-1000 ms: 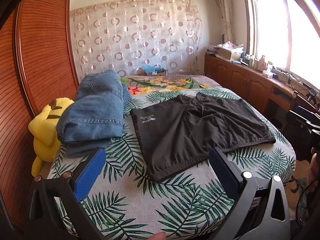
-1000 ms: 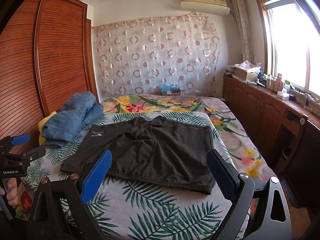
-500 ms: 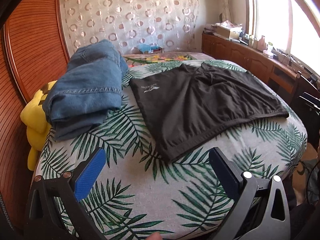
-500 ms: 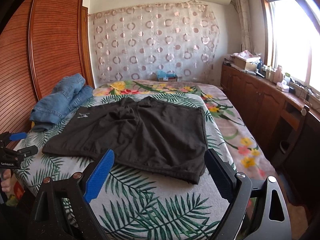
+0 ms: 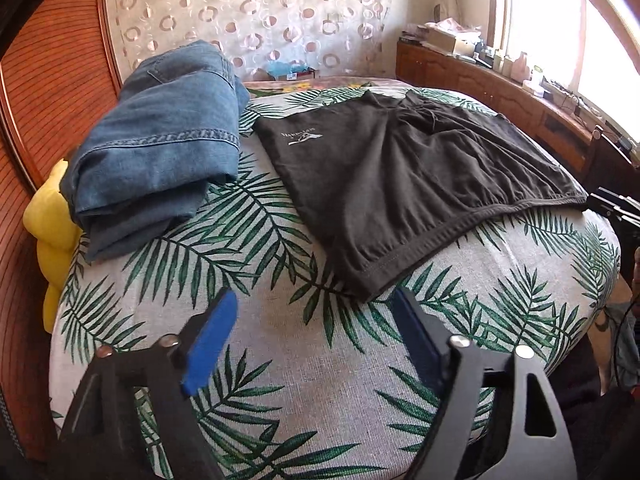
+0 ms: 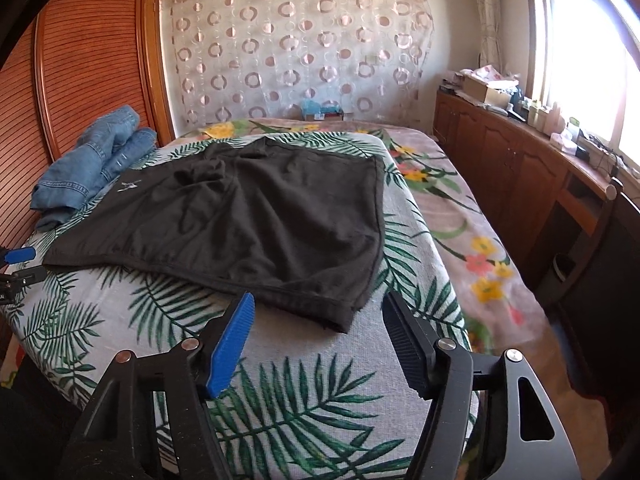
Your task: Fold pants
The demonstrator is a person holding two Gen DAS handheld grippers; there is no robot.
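Observation:
Black shorts (image 5: 404, 176) with a small white logo lie spread flat on the leaf-print bedcover (image 5: 280, 360). They also show in the right wrist view (image 6: 248, 220). My left gripper (image 5: 316, 304) is open and empty, just short of the shorts' near left corner. My right gripper (image 6: 318, 308) is open and empty, just in front of the shorts' near right corner. The left gripper's blue tip (image 6: 18, 256) shows at the left edge of the right wrist view.
Folded blue jeans (image 5: 160, 152) lie on the bed left of the shorts, also in the right wrist view (image 6: 92, 168). A yellow plush toy (image 5: 48, 232) sits between bed and wooden wardrobe (image 5: 52, 80). Wooden cabinets (image 6: 520, 184) run along the right wall.
Both grippers have moved forward and down toward the shorts' near edge. Their jaws have narrowed a little but stay open.

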